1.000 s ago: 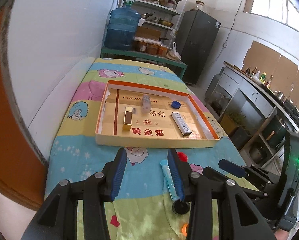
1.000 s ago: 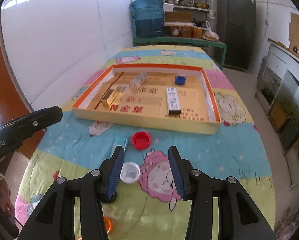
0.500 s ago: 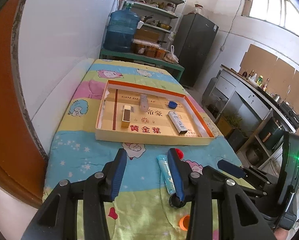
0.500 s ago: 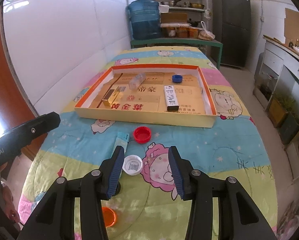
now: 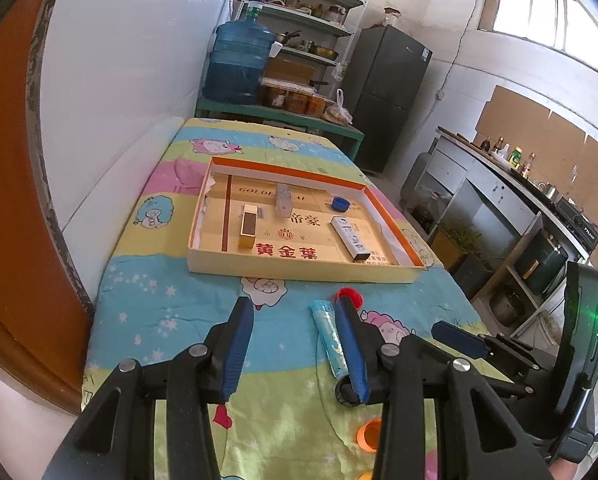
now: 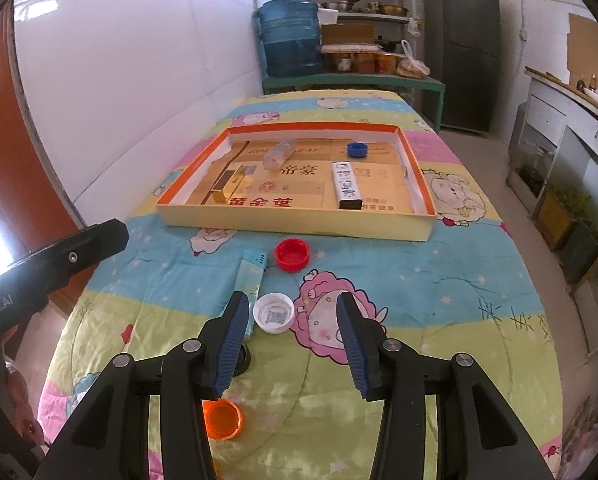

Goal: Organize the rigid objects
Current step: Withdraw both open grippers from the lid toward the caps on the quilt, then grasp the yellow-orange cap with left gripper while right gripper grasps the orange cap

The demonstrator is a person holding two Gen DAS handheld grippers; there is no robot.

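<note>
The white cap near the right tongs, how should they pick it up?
Grip the white cap across its round rim, coming straight down from above. It lies flat on the blanket, open side up, so only its short side wall offers a hold. The right tongs are open wide enough to straddle it.

My grippers (image 5: 295, 344) (image 6: 291, 340) are black with blue ribbed pads (image 6: 231, 344). The cloth (image 6: 439, 280) under them runs in yellow, blue, green and pink bands with cartoon sheep and stars. The tray (image 6: 295, 226) is cream outside, orange along the rim, tan inside with red characters. In it lie a gold box (image 6: 229, 184), a blue cap (image 6: 358, 149), a white and black remote (image 6: 346, 184) and a clear bottle (image 6: 279, 153). Loose on the cloth: a red cap (image 6: 293, 255), a white cap (image 6: 274, 313), an orange cap (image 6: 221, 419), a pale blue tube (image 6: 252, 276).
</note>
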